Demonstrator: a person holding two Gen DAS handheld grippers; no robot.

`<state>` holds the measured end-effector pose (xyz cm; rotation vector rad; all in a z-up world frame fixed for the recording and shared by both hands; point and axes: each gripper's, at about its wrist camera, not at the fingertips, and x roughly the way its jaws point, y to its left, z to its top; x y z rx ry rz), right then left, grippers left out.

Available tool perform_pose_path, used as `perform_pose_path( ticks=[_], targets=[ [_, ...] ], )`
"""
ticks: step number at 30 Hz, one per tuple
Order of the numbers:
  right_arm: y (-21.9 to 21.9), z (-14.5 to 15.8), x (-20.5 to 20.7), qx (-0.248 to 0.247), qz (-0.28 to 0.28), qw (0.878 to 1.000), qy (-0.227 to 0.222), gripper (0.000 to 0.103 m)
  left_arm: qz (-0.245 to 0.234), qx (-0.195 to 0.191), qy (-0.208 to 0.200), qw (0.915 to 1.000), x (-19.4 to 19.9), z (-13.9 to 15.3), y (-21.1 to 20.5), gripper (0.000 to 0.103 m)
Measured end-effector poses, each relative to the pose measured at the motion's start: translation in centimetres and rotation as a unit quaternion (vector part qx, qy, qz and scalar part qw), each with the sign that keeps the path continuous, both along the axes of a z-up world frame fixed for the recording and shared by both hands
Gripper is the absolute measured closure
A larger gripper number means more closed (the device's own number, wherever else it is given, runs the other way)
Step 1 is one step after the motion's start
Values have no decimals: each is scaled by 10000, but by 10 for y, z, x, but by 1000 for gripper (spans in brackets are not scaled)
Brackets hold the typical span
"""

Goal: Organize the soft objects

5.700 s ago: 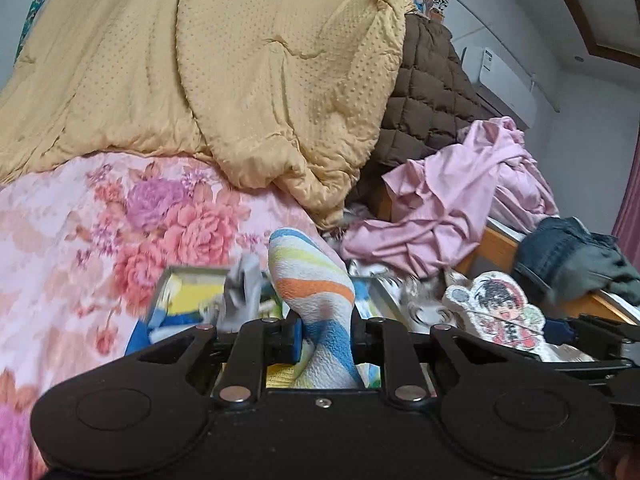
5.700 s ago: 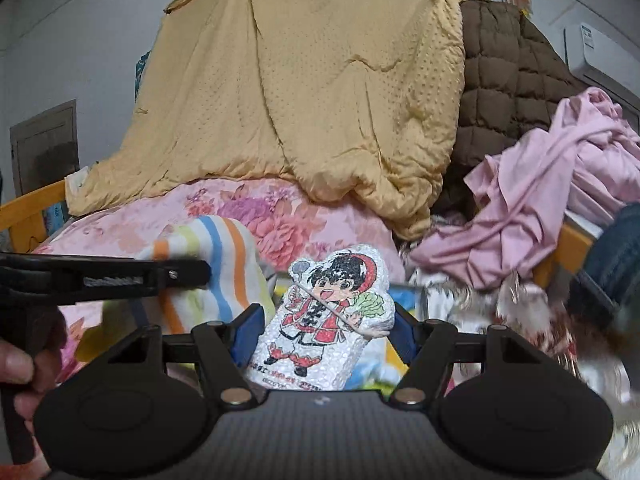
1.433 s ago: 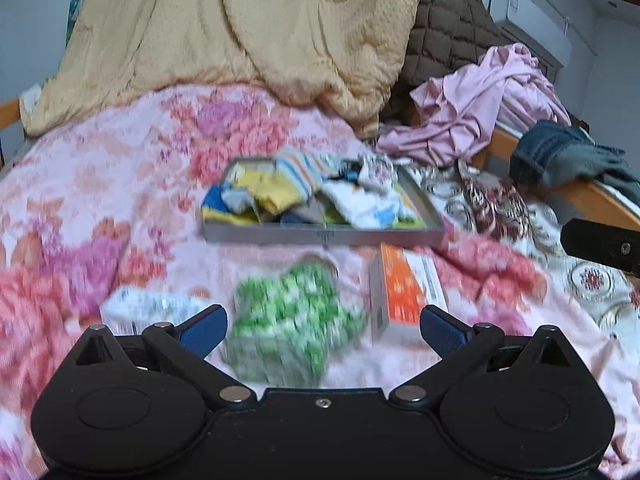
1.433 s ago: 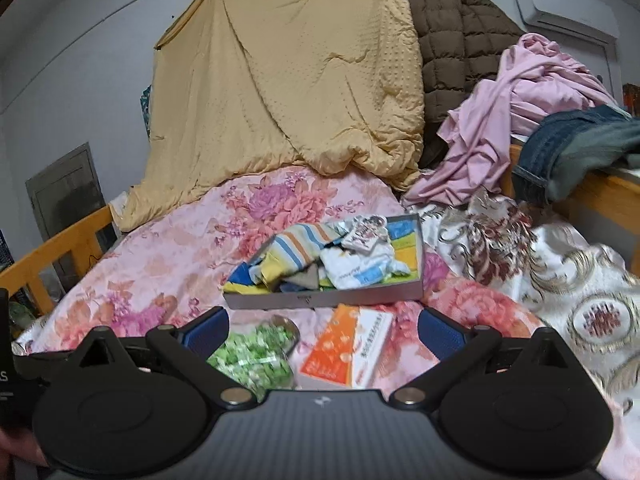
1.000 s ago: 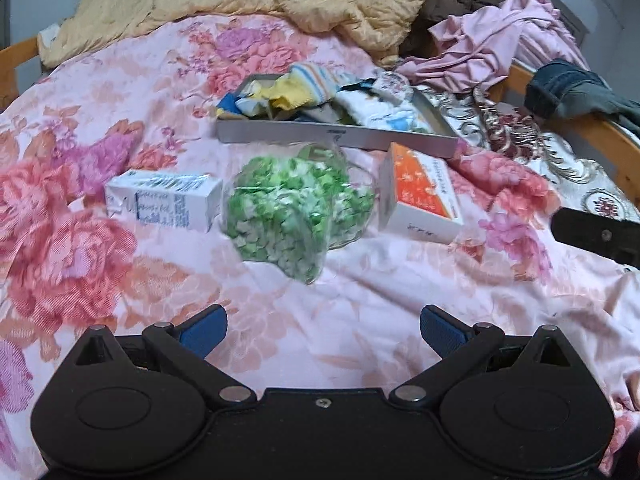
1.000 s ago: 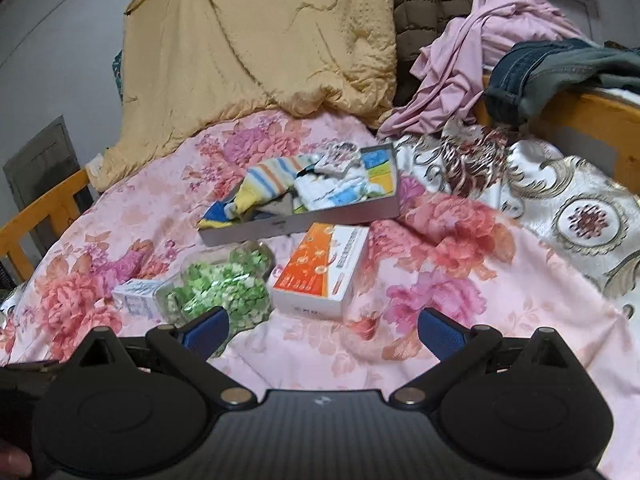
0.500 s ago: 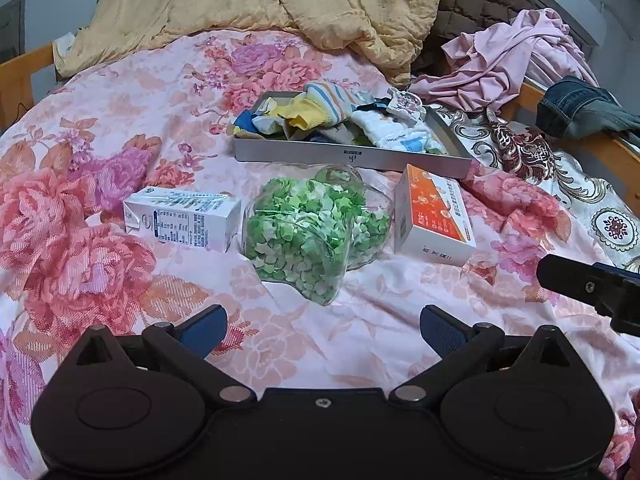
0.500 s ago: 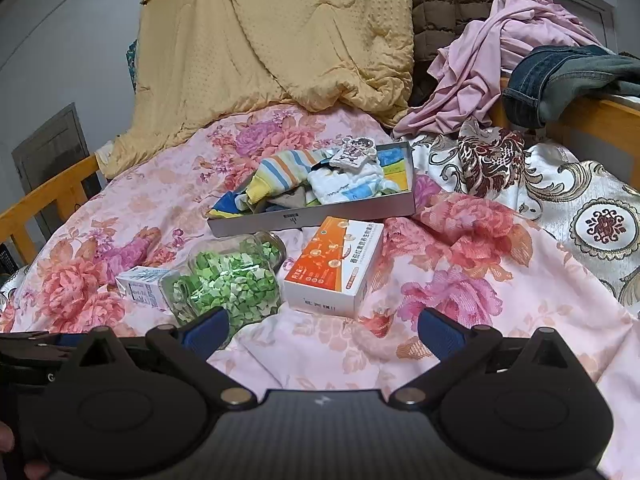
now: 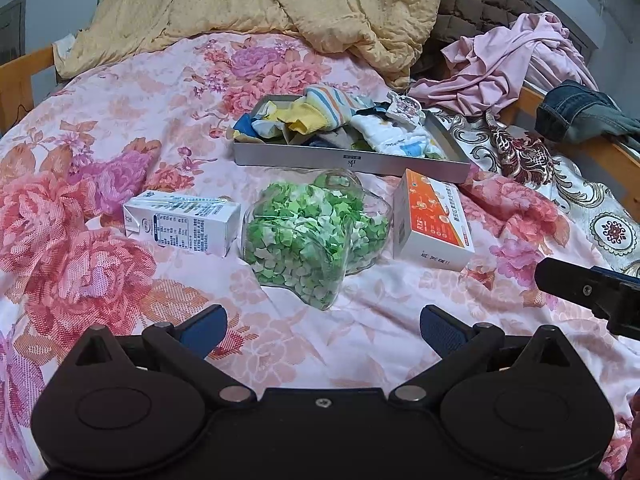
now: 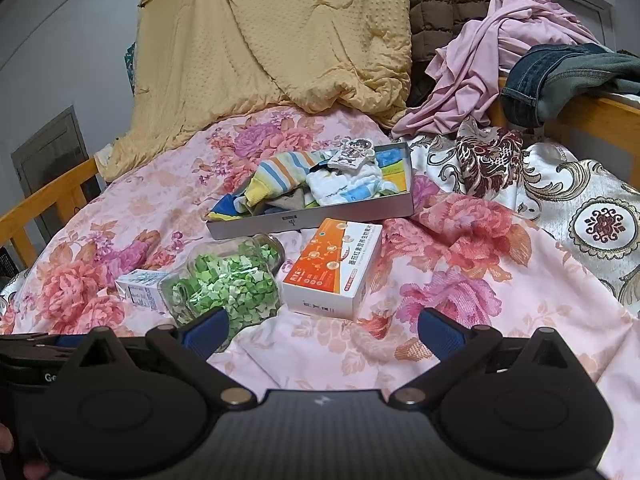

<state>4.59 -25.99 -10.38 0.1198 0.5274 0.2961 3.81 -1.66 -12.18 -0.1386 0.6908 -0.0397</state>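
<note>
A grey metal tray (image 9: 352, 162) (image 10: 316, 216) lies on the flowered bed. It holds a striped sock (image 9: 332, 102) (image 10: 280, 172), a white cloth (image 9: 392, 136) (image 10: 344, 184), a cartoon figure pillow (image 9: 404, 106) (image 10: 354, 152) and other soft pieces. My left gripper (image 9: 322, 326) is open and empty, low over the bedspread, well short of the tray. My right gripper (image 10: 320, 330) is open and empty too, beside it on the right.
Between the grippers and the tray lie a clear jar of green paper stars (image 9: 312, 236) (image 10: 228, 280), a white carton (image 9: 182, 222) (image 10: 138, 288) and an orange and white box (image 9: 430, 220) (image 10: 334, 268). A yellow quilt (image 10: 272, 40), pink clothes (image 10: 504, 40) and jeans (image 10: 560, 76) pile up behind.
Both grippers let go of the striped sock and the cartoon pillow into the tray, opened, and drew back and down toward the near end of the bed. They are almost still over the last half second.
</note>
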Motion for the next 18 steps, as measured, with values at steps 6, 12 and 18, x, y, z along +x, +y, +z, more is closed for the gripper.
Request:
perform_pose_path(
  ticks=[6,12,18],
  targets=[
    [-1,0,0,13,-5,10000,-4,1,-2,-4,0,10000,0,-1,1,1],
    [-1,0,1,27,-9,10000,0,1,-16,-4,-6,10000,0,1,-2,1],
    [-1,0,1,30,-15,10000,-3,1,-18,-3,1,10000,0,0,-2,1]
  ],
)
